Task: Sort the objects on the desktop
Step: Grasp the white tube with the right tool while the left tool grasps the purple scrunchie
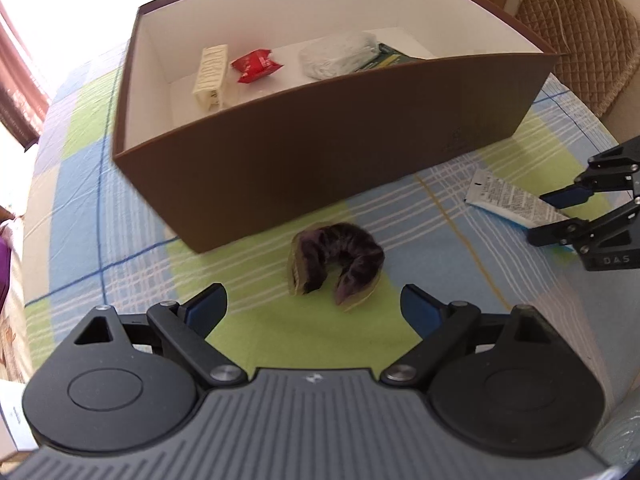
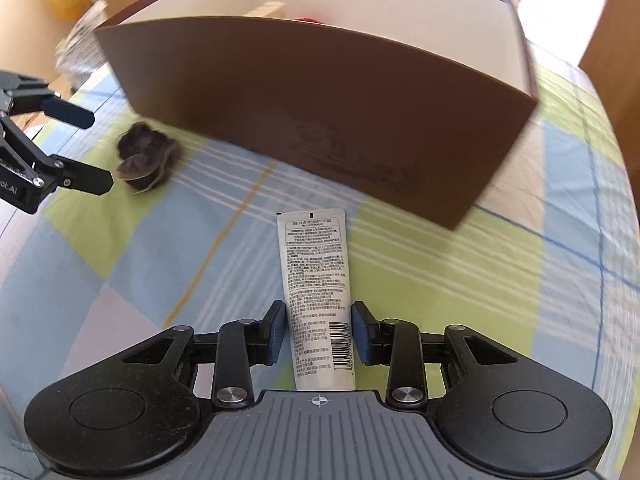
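A dark purple furry curled piece lies on the checked tablecloth in front of the brown cardboard box. My left gripper is open just short of it, its fingers spread wider than the piece. A white printed tube sits between the pads of my right gripper, which is shut on its lower half. The tube stays sharp while the cloth and box blur. In the left wrist view the right gripper holds the tube at the far right. The right wrist view shows the left gripper beside the furry piece.
Inside the box lie a cream slatted item, a red packet, a white wrapped bundle and a green booklet. A quilted chair stands behind the table at the right. The tablecloth extends left of the box.
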Motion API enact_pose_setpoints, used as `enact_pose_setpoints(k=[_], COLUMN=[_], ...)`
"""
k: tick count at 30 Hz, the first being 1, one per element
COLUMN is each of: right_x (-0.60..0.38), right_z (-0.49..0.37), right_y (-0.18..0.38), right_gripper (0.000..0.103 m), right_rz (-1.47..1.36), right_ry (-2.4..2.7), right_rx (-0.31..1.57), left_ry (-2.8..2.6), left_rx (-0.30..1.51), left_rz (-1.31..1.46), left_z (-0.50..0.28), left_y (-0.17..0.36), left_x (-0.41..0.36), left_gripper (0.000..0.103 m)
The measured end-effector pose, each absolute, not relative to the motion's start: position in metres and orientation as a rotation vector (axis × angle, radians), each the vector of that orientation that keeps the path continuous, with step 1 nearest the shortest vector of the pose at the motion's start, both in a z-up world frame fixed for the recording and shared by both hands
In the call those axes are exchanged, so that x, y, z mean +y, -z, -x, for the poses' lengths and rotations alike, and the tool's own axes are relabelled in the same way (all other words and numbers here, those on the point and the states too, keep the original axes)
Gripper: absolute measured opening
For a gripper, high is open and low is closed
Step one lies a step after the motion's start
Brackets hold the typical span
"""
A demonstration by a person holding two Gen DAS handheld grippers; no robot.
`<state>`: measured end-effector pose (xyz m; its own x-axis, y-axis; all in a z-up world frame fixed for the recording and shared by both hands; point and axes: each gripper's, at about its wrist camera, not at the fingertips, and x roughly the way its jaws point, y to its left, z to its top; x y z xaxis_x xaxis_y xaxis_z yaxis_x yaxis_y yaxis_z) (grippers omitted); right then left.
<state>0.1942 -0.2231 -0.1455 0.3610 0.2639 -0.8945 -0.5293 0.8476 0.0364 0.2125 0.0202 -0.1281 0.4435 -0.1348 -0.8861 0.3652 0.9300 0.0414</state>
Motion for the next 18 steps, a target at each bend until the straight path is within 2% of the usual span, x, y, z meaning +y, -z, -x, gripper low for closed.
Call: enact_pose_setpoints(k=[1,2,3,4,12,15,18], right_x=[-0.225,-0.227,-0.229,-0.231,-0.234,-0.234,-0.232], right_z=[-0.193,-0.192,-0.191,-0.188,-0.187,-0.186,-0.186], right_y=[0.145,0.145,0.144,0.142,0.136,0.135,0.134], right_gripper=[0.041,0.049,0.074,0.081,0.081,0.081,0.081], right_rz=[0.267,0.257,0.247,0.243,0.227,0.231,0.234], right_ry=[-0.508,-0.497,-0.485,-0.470,-0.465,-0.465,-0.466], right_rx=[1.085,1.082,1.078,1.058,1.045,1.047,1.049], left_ry=[0.320,0.326,0.331,0.334,0.366,0.385,0.400], left_rx=[1.068,1.066,1.065,1.067,1.053,1.049,1.051], left_rz=[-0.246,-0.252,-0.259,-0.267,-0.306,-0.312,-0.312], left_z=[-0.215,-0.218,-0.221,-0.224,-0.239,-0.243,-0.243], left_y=[0.130,0.132,0.134,0.136,0.146,0.152,0.158], left_x=[0.018,0.015,0.013,0.010,-0.001,-0.002,0.000], left_gripper=[0.092,0.092,0.092,0.092,0.090,0.080,0.058])
